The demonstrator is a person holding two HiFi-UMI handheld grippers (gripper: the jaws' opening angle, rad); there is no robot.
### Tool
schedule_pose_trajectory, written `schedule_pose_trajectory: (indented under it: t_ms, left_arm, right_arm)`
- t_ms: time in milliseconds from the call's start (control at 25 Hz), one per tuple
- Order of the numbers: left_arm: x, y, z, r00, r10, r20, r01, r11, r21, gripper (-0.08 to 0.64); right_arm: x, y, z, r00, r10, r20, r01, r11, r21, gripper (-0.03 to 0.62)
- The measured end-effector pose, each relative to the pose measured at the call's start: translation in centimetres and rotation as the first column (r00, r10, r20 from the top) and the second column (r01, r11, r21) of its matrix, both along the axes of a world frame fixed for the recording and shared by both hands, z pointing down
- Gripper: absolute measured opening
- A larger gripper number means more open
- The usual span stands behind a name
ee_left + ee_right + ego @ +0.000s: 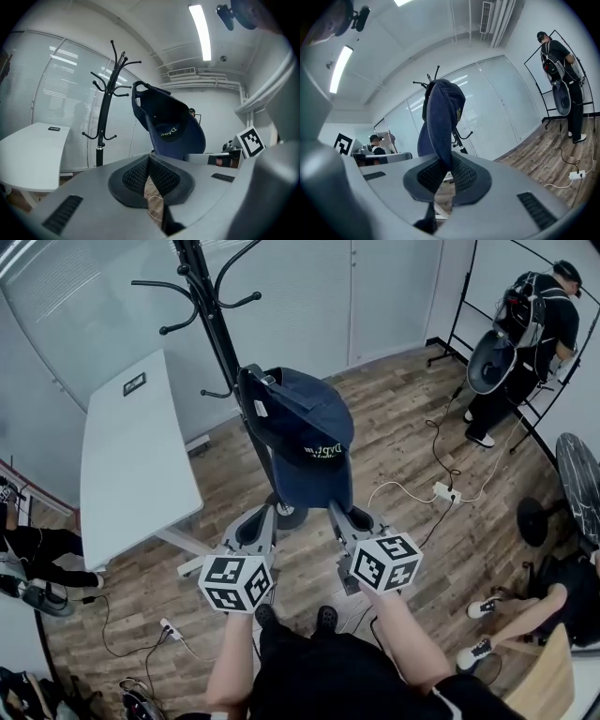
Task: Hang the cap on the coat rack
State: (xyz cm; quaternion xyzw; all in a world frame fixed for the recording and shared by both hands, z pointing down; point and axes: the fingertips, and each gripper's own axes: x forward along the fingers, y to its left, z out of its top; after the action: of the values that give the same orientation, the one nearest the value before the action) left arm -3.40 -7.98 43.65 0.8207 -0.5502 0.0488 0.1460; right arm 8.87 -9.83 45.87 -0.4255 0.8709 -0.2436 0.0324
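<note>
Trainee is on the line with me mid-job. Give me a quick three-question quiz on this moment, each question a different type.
1. Multiple choice: which part of the cap is the right gripper clamped on? A) the crown B) the brim C) the back strap
2. True or false: the cap already hangs on the coat rack.
3. Fill in: the left gripper holds nothing and its jaws are ____.

Key: 1 B. 2 False: the cap is held up beside the rack. 3 shut.
</note>
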Motion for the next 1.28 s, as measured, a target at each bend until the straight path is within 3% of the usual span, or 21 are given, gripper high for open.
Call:
schedule_pose_trajectory:
  t_ms: [560,1280]
  left_arm:
    - [-3.6,-3.1,-5.2,1.000,-0.009,0.015,0.008,0.997,0.072,0.014]
    - [-6.1,-6.4,-9.3,0.999,0.033,0.012,-0.035,0.974,0.224,0.014]
  right_arm:
    - [-3.6,-3.3,-4.4,0.997,-0.035,0.070,0.033,0.999,0.028,0.044]
    - [-6.2,-4.2,-11.2,0.995,-0.047,0.089,0.027,0.977,0.209,0.044]
